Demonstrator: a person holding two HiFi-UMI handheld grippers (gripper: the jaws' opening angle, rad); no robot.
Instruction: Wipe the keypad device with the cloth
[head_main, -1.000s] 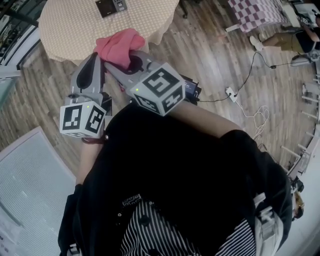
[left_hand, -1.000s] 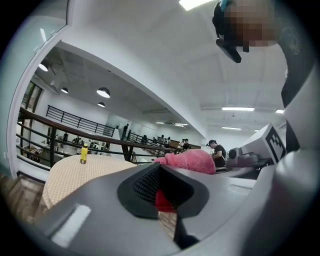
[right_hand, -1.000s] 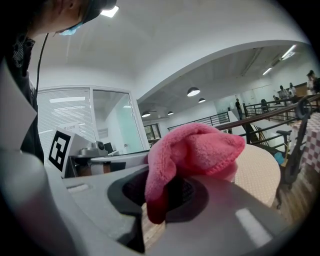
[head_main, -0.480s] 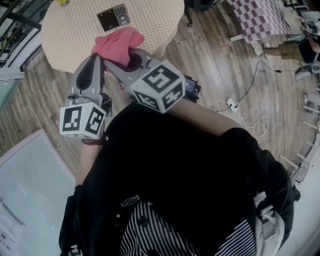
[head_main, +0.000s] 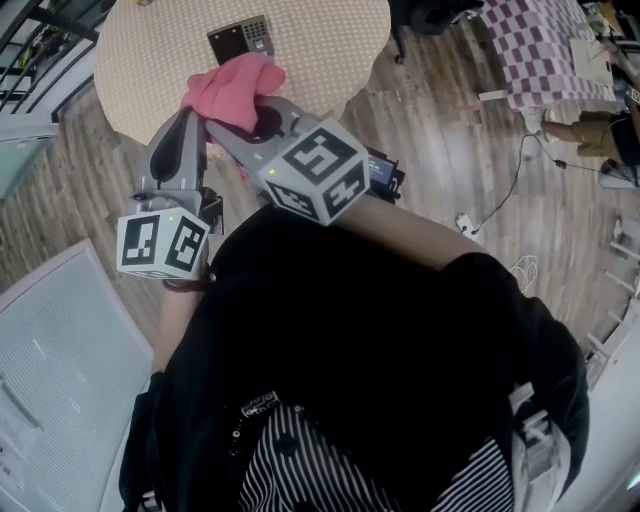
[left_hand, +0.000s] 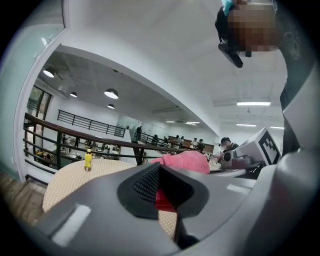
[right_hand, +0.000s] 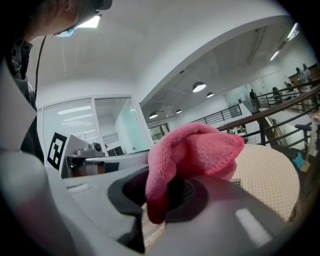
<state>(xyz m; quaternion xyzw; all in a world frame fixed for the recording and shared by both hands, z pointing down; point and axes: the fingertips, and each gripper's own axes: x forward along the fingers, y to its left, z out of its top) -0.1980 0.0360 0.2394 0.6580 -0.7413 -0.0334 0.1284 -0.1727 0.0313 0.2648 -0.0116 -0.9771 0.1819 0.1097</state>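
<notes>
- Keypad device (head_main: 241, 40) and round table (head_main: 330, 40) have slid further into the head view.
- A yellow bottle (left_hand: 88, 160) stands near the table's edge.
- Over the near edge, short of the device, the pink cloth (head_main: 232, 88) is pinched by the right gripper (head_main: 225, 125). The left gripper (head_main: 192, 115) nips its corner.
- From above, the cloth hides both sets of tips.

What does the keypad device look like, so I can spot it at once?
Find the round table with the beige dotted cover. On it, just beyond the pink cloth, lies the keypad device: a flat dark rectangle, the only thing with a grid of keys at one end.
</notes>
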